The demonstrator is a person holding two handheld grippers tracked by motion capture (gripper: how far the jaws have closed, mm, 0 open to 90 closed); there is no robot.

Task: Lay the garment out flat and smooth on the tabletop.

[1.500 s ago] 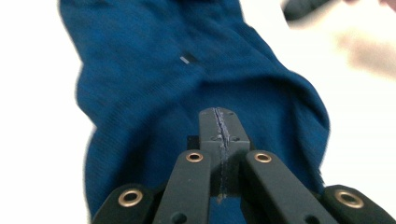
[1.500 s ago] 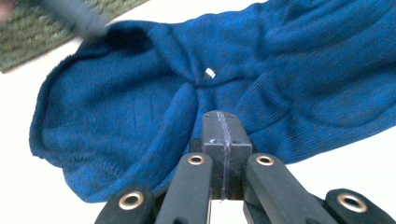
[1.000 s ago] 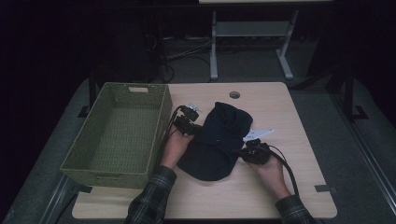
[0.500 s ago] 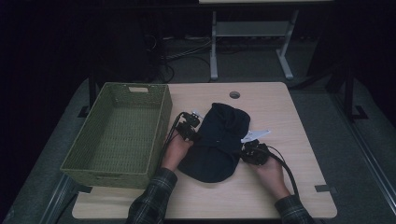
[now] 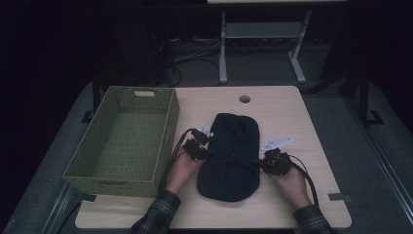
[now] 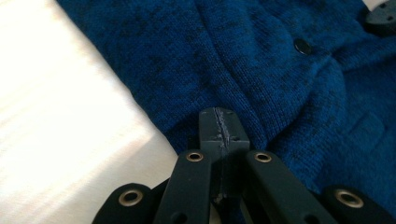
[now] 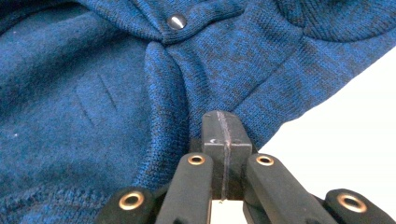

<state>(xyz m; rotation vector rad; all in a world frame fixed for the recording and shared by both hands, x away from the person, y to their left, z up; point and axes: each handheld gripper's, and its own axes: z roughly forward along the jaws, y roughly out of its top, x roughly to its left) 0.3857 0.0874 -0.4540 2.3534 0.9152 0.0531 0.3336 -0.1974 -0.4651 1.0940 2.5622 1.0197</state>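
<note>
The wooden table point(image 5: 287, 117) takes up the middle of the high view; at its left stands a green woven basket point(image 5: 124, 139), empty, its near wall toward the lower left of the frame; just to the right of the basket, at the centre of the frame, lies a dark blue knitted garment point(image 5: 231, 151), bunched into a long oval running toward the bottom of the frame, and it looks like a buttoned cardigan, with a dark button point(image 6: 302, 45) in the upper right of the left gripper view.

The left gripper point(image 5: 197, 146) sits at the garment's left edge and the right gripper point(image 5: 275, 161) at its right edge; in each gripper view the jaws are pressed together right at the knit's border, and folds radiate from the tips, so each seems to pinch the cloth, though the fabric between the jaws is hidden.

The knit should handle as soft, limp and light; it will sag and stretch rather than hold shape, and a thin pinch may slip off the loose weave; the firmer holds are likely the thicker button band and the seamed edges.
</note>
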